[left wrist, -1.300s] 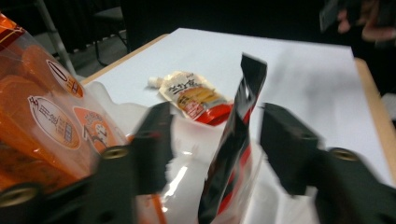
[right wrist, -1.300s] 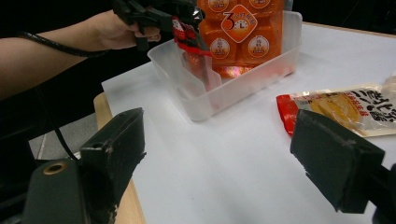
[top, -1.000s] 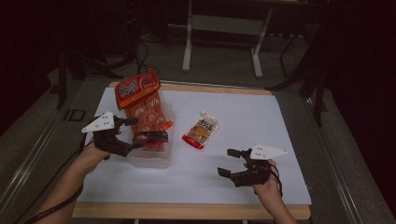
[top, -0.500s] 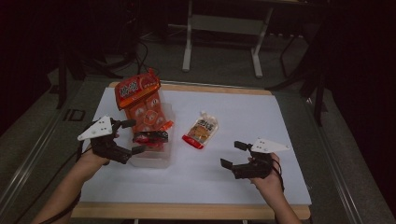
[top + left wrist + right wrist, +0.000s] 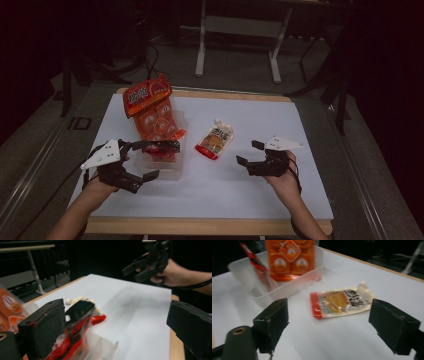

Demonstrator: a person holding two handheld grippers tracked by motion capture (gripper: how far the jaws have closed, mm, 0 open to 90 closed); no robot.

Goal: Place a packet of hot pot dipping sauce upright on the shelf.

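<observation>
Jaws released on both our left gripper [image 5: 142,161] and right gripper [image 5: 250,154] | snack pouch [image 5: 215,140] flat on table [image 5: 260,200] beside clear bin [image 5: 172,170] | we judge: pouch pickup pending | next: right jaws straddle pouch.

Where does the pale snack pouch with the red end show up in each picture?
High view: the pouch lies on the white sheet, centre.
Left gripper view: behind the near jaw, lower left, mostly hidden.
Right gripper view: centre, between the open jaws.
Shared landmark: the clear bin beside it.
</observation>
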